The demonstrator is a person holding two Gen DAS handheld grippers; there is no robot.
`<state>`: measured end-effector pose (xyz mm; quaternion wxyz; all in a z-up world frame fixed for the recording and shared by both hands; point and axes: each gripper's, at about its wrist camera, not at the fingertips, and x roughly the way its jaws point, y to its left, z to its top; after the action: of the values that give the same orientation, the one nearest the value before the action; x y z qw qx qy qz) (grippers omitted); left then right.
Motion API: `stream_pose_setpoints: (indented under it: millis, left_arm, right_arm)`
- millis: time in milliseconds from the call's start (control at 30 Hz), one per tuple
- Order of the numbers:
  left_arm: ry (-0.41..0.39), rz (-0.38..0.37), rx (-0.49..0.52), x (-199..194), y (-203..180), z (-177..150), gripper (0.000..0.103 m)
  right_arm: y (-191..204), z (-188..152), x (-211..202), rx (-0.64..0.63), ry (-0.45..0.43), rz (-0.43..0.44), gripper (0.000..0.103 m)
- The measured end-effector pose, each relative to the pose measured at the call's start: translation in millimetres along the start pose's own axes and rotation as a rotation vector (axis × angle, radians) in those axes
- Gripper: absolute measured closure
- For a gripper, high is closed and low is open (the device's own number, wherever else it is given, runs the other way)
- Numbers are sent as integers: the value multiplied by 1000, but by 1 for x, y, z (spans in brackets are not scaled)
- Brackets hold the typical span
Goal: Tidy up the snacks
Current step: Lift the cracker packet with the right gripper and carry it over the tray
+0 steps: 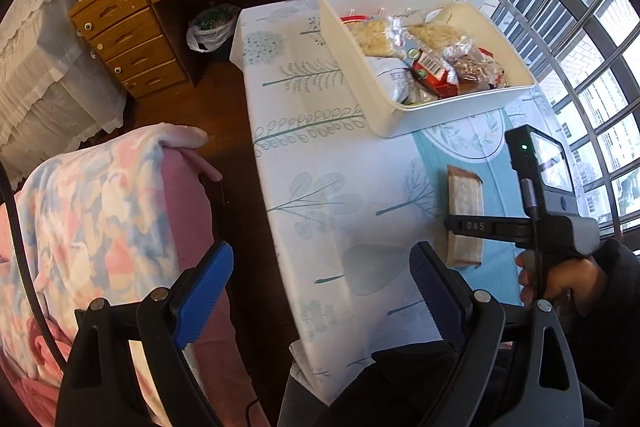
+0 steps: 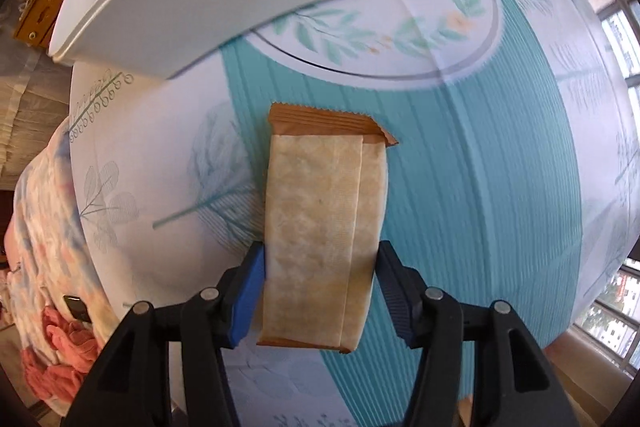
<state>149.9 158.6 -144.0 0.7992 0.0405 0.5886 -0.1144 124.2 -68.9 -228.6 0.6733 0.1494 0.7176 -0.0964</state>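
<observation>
Snack bar (image 2: 320,227), tan wrapper: flat on surface (image 2: 500,187), grasped by right tongs (image 2: 320,291). White bin (image 1: 384,115) of snacks: far side. Left tongs (image 1: 320,287): released, empty.

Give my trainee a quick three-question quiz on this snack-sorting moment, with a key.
1. True or false: the tan snack packet already lies in the white bin.
2. Which hand-held gripper has nothing between its fingers? A) left hand-held gripper B) right hand-held gripper
3. Fill in: the packet sits over the patterned ____.

Key:
1. False; it is outside the bin, between the right hand-held gripper's fingers, whose pads sit at its two long edges.
2. A; its blue pads stand wide apart and empty.
3. Tablecloth.
</observation>
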Motion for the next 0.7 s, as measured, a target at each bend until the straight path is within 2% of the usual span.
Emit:
stream_pose_setpoints:
  millis: [233, 367, 567, 700]
  left_arm:
    - [-23, 11, -42, -8, -42, 12, 14]
    - [-44, 23, -69, -10, -64, 20, 14]
    - [-37, 43, -108, -7, -101, 26, 14]
    - [-25, 59, -153, -1, -122, 27, 14]
  right_arm:
    - [-61, 12, -30, 62, 53, 82, 48]
    - [-86, 25, -55, 59, 51, 88, 48]
    - [-109, 52, -97, 2, 1, 121, 48]
    - [-102, 68, -122, -70, -63, 138, 48]
